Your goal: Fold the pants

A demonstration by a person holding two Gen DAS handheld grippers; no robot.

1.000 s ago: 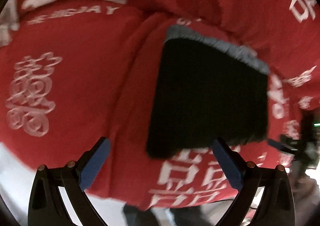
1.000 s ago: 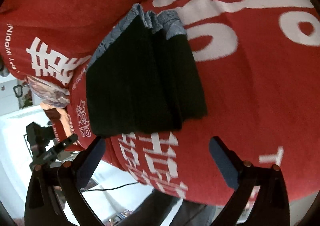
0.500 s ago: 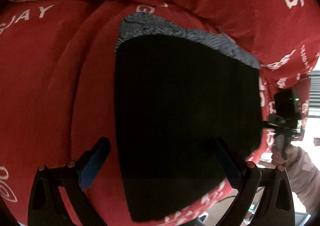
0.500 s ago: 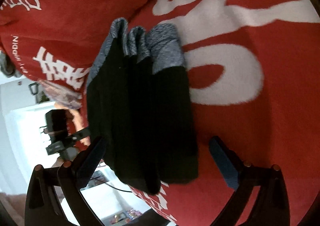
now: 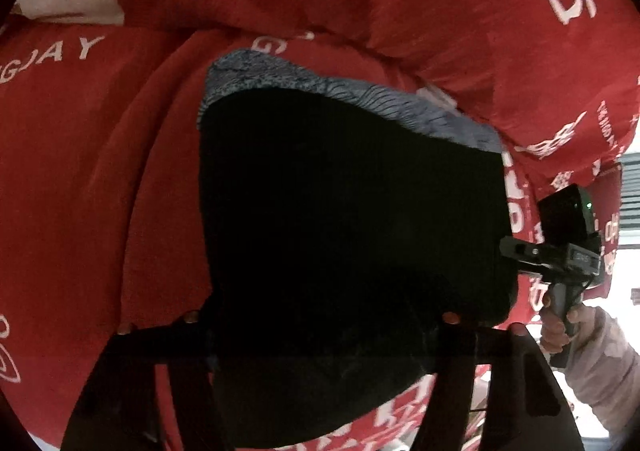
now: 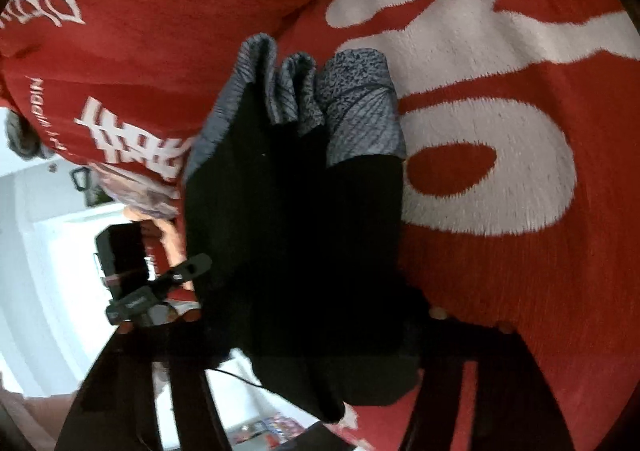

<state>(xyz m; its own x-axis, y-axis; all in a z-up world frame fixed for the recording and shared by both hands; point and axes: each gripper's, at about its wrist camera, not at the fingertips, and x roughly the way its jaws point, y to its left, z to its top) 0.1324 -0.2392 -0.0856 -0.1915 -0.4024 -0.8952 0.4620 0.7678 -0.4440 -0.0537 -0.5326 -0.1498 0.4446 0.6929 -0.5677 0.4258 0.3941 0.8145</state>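
The black pants with a grey waistband (image 5: 352,219) lie folded into a thick stack on a red blanket (image 5: 100,171). My left gripper (image 5: 320,335) is open, its jaws wide on either side of the stack's near edge, fingertips hidden in dark cloth. In the right wrist view the same stack (image 6: 296,219) shows several folded layers with grey bands at the far end. My right gripper (image 6: 316,327) is open and straddles the stack's near end. Each gripper shows in the other's view: the right one (image 5: 560,251), the left one (image 6: 136,283).
The red blanket with white lettering (image 6: 480,131) covers the whole surface and bunches into a ridge behind the pants (image 5: 360,3). The blanket's edge and a bright white room (image 6: 48,271) lie to one side.
Both grippers have moved forward onto the folded pants, which now fill the space between the jaws. The blue pads are no longer seen against the dark cloth.
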